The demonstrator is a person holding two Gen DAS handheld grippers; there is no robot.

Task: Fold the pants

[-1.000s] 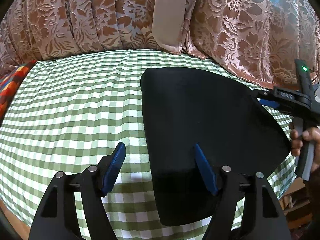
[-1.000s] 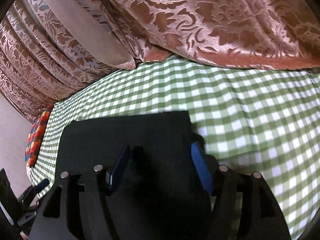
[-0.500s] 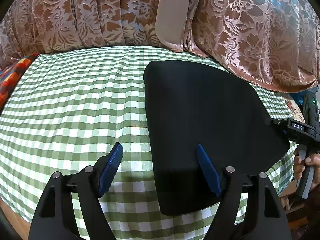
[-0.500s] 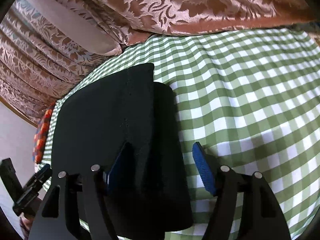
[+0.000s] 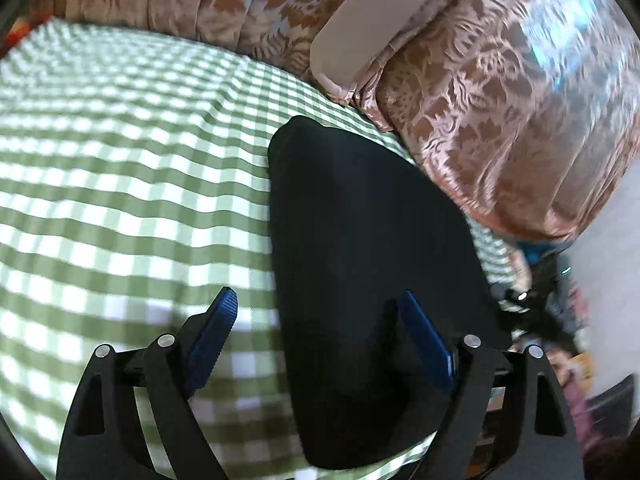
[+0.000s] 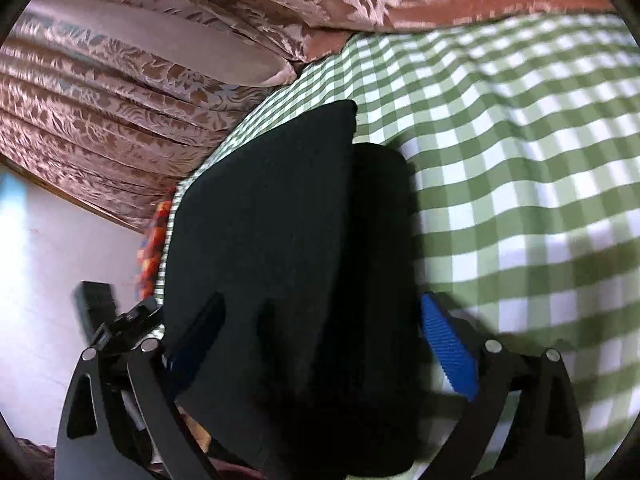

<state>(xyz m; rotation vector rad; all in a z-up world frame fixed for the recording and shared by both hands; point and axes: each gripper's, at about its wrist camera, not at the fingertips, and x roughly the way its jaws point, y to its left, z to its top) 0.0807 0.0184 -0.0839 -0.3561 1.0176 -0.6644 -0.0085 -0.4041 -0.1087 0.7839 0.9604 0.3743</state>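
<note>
The left gripper [image 5: 316, 344] shows two black, truss-like arms tipped with ribbed blue fingers [image 5: 212, 340], spread wide with nothing pinched; they have just been opening, the left finger over the checked cloth and the right one over the near edge of the pants [image 5: 372, 280] without pressing it. The right gripper [image 6: 332, 344] is built the same and its fingers [image 6: 452, 352] stand wider still, having just spread apart; they straddle the near end of the pants [image 6: 288, 260], the left finger dark against the cloth and hard to separate from it, so contact there cannot be told. Both grippers tilt down toward the bed. The pants are a matte, flat black bundle, folded into a broad slab with rounded corners; in the right wrist view a second, narrower layer sticks out along its right side. The black swallows all seams and creases. They lie on a green-and-white gingham sheet [image 5: 120, 200] that covers the bed, close to its near edge and reaching toward its far edge. Past the pants' side, the other gripper [image 6: 120, 320] appears in each view only as a dark, blurred shape at the frame edge. At the bed's far edge hangs a glossy brown curtain [image 5: 500, 100] with a raised floral pattern in heavy folds, crossed by a plain beige band [image 5: 360, 40]. A red-orange patterned cloth [image 6: 154, 232] peeks out at the bed's corner, mostly hidden.
</note>
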